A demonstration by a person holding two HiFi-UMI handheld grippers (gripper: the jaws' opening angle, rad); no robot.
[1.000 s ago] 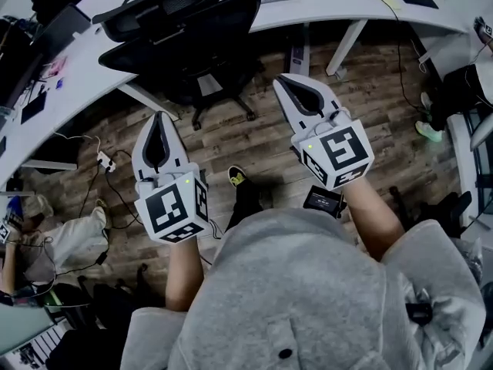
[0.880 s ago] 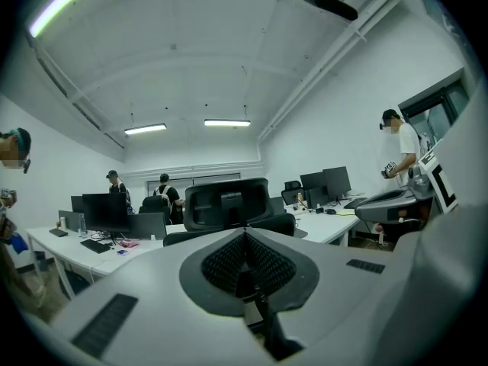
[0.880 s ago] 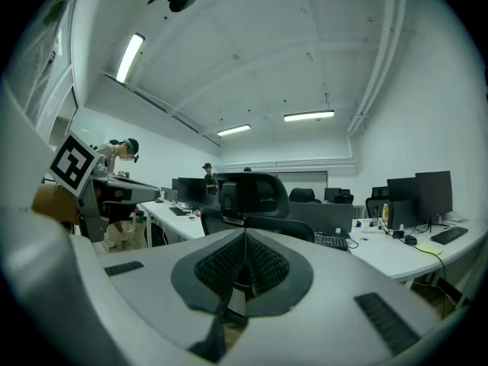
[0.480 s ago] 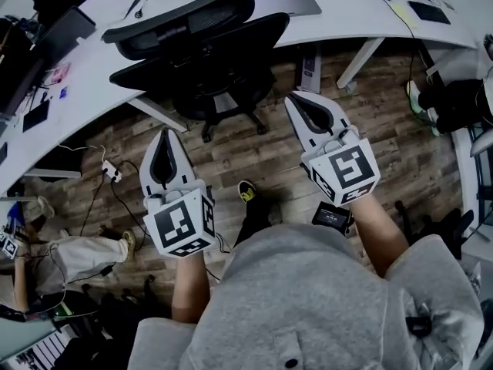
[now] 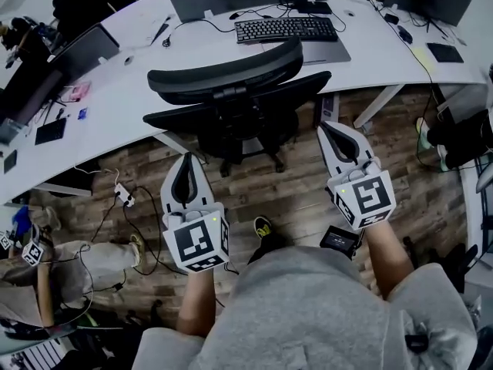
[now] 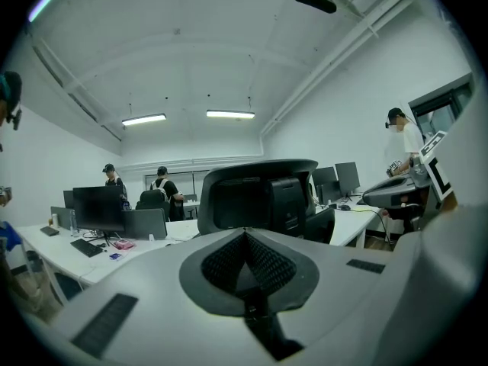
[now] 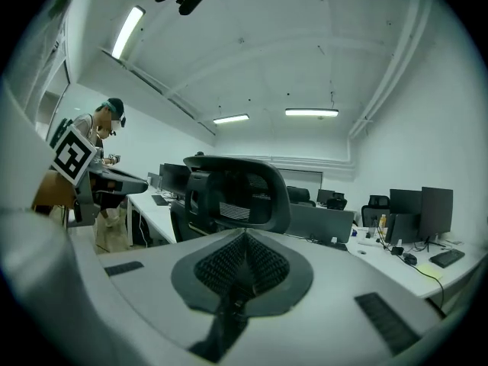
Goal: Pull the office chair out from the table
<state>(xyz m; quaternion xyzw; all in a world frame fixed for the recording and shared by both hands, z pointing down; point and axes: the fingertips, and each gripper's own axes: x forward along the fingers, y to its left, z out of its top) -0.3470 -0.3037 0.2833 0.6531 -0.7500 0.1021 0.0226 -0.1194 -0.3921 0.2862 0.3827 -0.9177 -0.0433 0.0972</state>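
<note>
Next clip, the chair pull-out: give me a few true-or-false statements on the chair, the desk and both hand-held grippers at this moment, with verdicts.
1. The left hand-held gripper and the right hand-held gripper are both shut and empty. True.
2. The left hand-held gripper grips the office chair by its backrest. False: neither gripper touches the chair; both are short of it, above the floor.
3. A keyboard lies on the desk beyond the chair. True.
4. The office chair lies tipped over. False: it stands upright at the desk.
</note>
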